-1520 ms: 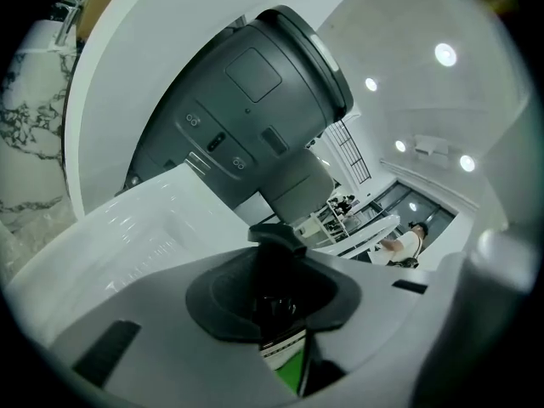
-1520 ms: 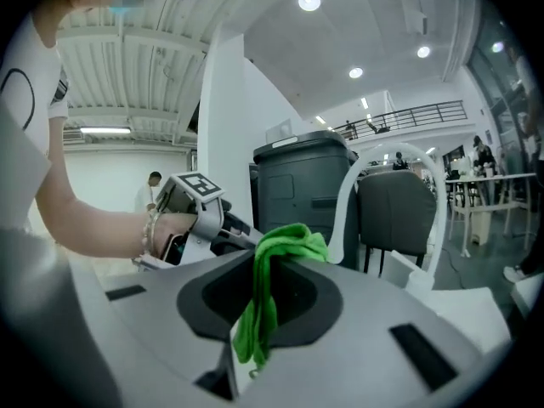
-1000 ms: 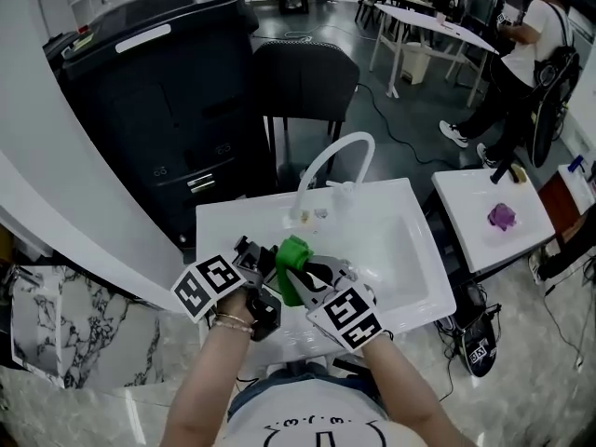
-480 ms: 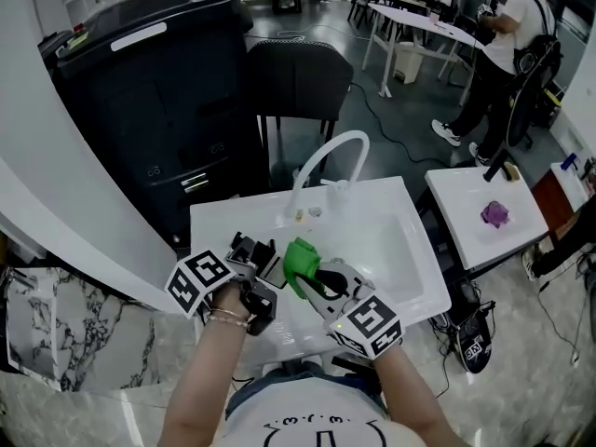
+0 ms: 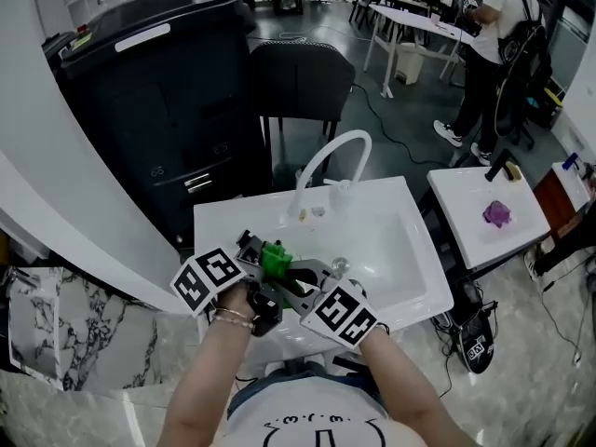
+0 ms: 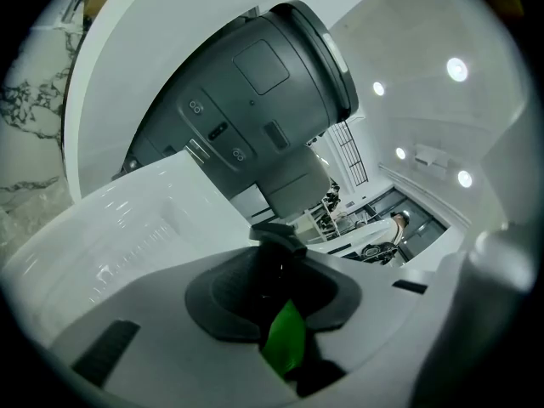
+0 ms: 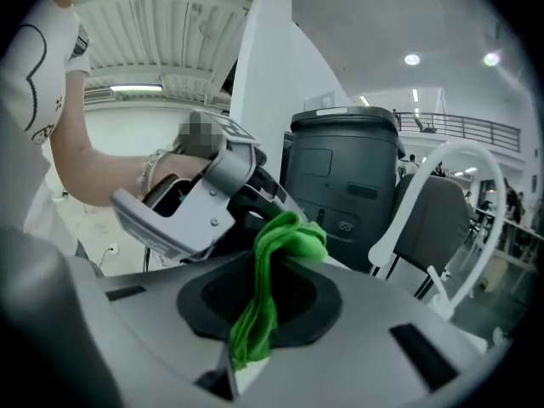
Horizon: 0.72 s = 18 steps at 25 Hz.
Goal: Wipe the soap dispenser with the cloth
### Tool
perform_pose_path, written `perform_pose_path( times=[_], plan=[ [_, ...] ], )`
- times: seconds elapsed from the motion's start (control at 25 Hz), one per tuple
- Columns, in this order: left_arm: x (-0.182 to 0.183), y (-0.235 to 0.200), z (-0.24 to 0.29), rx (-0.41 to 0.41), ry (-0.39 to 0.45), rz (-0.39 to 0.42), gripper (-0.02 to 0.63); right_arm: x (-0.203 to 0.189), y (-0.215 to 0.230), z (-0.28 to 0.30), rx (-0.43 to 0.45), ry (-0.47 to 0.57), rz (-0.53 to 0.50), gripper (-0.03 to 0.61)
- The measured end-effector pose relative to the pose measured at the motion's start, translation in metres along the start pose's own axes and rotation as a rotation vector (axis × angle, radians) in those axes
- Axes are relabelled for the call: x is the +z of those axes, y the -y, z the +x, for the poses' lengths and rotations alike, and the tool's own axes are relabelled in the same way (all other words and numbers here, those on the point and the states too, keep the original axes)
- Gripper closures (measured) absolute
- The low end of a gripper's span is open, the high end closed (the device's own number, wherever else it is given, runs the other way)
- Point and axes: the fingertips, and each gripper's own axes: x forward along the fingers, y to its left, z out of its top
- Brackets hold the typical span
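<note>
Left tongs [image 5: 253, 253] partly closed and clamped on the soap dispenser [image 6: 274, 238]; dark body fills the gap between the pads, pump head just pokes out past them

Right tongs [image 7: 257, 303] pinched nearly together on the cloth [image 5: 273, 258]. One strand runs down through the jaws, and a bunched wad sticks out in front

Where: both are held in the air over the front-left corner of the sink [image 5: 410, 214], near its front edge. Faucet [image 5: 328, 160] sits at the back edge, well apart

Key relation: in the head view the tongs converge tip to tip, left from the lower left and right from the lower right. The cloth wad sits between them, against the dispenser's right side. It looks like contact, and the right gripper view shows the wad pressed up by the left jaw tips. The right hand does the wiping and the left is just the fixture

Dispenser axis: it seems to run up and away out of the left jaws, pump end far from the camera. Can't confirm this from the head view; too dark and mostly covered

Materials:
- dispenser: dark, smooth, hard plastic by the look; probably slippery if soapy, so I'd expect it could twist in the pads under side load
- cloth: bright green, soft, microfibre-like, folds easily; only the wad does the wiping
- sink: glossy white, hard

Next stroke, my read: drag the wad along the dispenser's exposed side, keeping the push towards the left pads, not across them
</note>
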Motion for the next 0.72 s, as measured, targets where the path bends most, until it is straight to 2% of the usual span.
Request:
perform_pose_path(
  times=[0.28,0.48,0.6,0.72],
  plan=[
    [0.007,-0.011,-0.006,0.006,0.014,-0.022,0.520,-0.021,0.012,-0.007,-0.089,-0.079,-0.008,0.531],
    [0.011,-0.007,-0.006,-0.011,0.018,0.003,0.520,-0.037,0.020,-0.019,-0.133,-0.119,0.016,0.531],
    [0.014,-0.001,-0.006,-0.040,0.017,0.043,0.520,-0.047,0.027,-0.027,-0.167,-0.145,0.033,0.531],
    [0.018,0.010,-0.006,-0.105,0.032,0.147,0.520,-0.047,0.031,-0.035,-0.189,-0.141,0.025,0.531]
  ],
)
